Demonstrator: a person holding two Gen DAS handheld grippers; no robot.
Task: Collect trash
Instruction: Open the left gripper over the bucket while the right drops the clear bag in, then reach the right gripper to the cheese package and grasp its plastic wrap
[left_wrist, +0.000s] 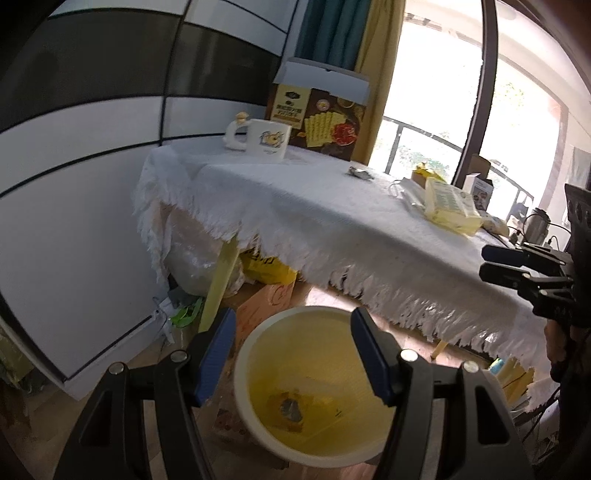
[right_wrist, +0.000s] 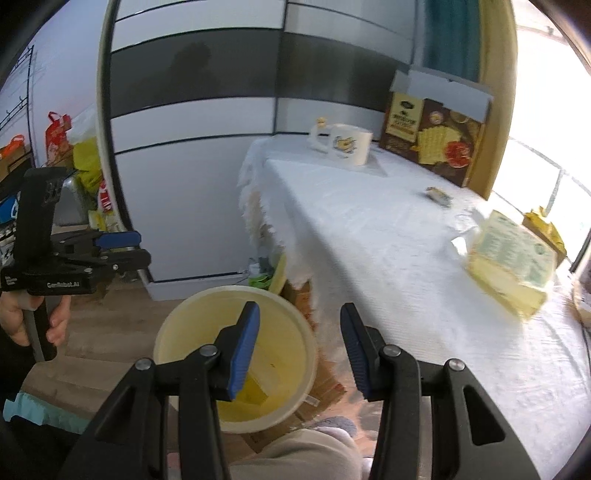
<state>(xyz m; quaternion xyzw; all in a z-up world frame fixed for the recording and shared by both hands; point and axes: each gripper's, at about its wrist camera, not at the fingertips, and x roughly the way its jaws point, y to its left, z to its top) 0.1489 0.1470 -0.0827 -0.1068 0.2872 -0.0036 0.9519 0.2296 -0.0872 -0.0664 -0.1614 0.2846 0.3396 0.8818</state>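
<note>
Both claws hang over the bin (left_wrist: 314, 384), a pale round tub on the floor just beside the counter (left_wrist: 332, 221), and neither carries anything: the left claw (left_wrist: 293, 356) stands wide above the bin's mouth, and the right claw (right_wrist: 299, 349) is parted to a middling gap with nothing between its pads, one finger over the bin and the other over the counter's fringed edge. Inside the bin, at the bottom, lie a yellow wrapper (left_wrist: 314, 406) and a small grey crumpled scrap (left_wrist: 291, 408). The trash still to collect looks to be the wad (left_wrist: 361, 172), a small crumpled silvery piece on the counter's cloth, well beyond the bin, toward the cracker box (left_wrist: 317, 118) at the counter's far end. A yellow pack (left_wrist: 452, 205) lies on the counter to the right of the wad; whether it counts as trash I cannot tell. The wad is likely foil or wrapper: very light, soft, easily crushed, a little slick, and not fragile. A pinch across its thickest bunched middle should hold best, with the pads coming down close to the cloth, since a thin edge could slip free. The loose cloth may snag in the pinch, so a light close is wiser. The mug (left_wrist: 266, 142) beside the box stands clear of that reach.
</note>
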